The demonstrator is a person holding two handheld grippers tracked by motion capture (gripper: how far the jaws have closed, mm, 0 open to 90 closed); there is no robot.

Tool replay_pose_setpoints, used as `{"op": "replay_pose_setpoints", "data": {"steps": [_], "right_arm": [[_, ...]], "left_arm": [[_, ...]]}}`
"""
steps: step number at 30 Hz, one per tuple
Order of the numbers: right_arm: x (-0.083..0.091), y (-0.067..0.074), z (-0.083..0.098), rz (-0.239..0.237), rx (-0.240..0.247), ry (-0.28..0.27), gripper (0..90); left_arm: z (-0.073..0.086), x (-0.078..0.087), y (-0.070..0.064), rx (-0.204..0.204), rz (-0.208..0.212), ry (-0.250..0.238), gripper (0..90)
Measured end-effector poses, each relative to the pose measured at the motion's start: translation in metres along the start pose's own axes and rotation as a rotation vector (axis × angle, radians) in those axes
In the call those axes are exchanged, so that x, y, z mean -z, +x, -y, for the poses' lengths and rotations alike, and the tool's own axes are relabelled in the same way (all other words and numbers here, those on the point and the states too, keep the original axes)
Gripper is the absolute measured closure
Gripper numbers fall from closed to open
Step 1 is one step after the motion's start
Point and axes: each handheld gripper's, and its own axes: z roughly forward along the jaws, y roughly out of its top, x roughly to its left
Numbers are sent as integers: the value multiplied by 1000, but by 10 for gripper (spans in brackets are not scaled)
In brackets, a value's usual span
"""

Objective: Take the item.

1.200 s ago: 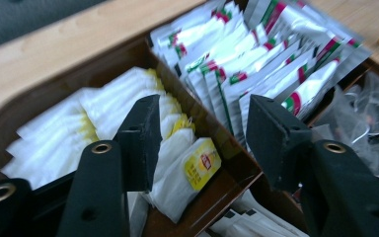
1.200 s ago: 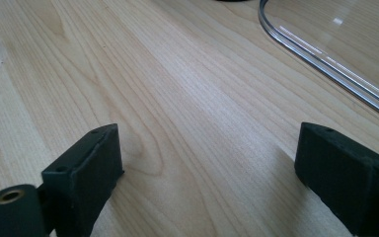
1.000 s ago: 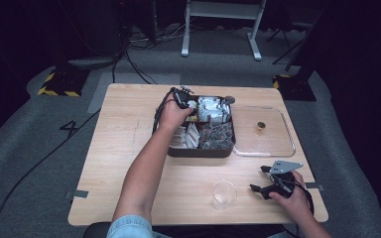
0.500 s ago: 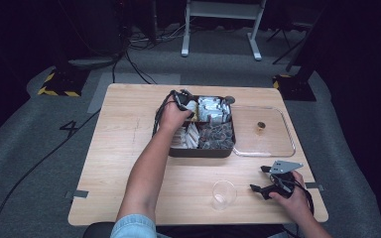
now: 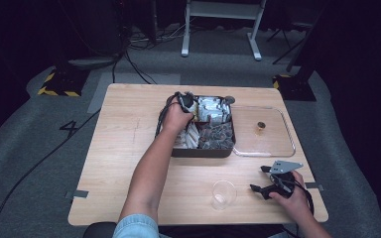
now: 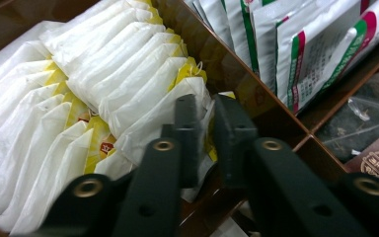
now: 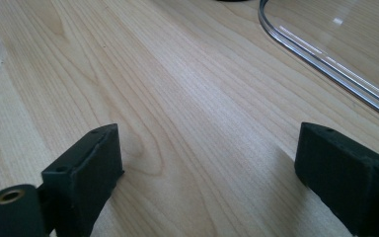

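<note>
Left gripper (image 6: 205,123) inside the dark compartment box (image 5: 226,150), jaws just closing, now pinching a white-and-yellow tea bag (image 6: 163,118) at the end of its row. Right gripper (image 7: 207,173) rests wide apart on the tabletop (image 7: 187,89), near the clear lid (image 7: 325,59).

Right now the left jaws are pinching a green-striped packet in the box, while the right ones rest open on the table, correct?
Not quite: the left gripper has been closing its jaws on a white and yellow sachet, not a green-striped packet, as the left gripper view shows. The right gripper does rest open on the table.
</note>
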Motion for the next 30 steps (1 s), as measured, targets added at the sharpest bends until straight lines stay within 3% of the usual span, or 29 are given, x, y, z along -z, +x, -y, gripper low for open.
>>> {"op": "replay_pose_setpoints", "data": {"steps": [6,22,30], "right_arm": [[0,0,0,0,0,0,109],[0,0,0,0,-2,-1,109],[0,0,0,-1,-5,-1,109]], "left_arm": [[0,2,2,5,32,-3,896],[0,24,12,-6,75,-80,900],[-3,37,15,-23,77,-107,900]]}}
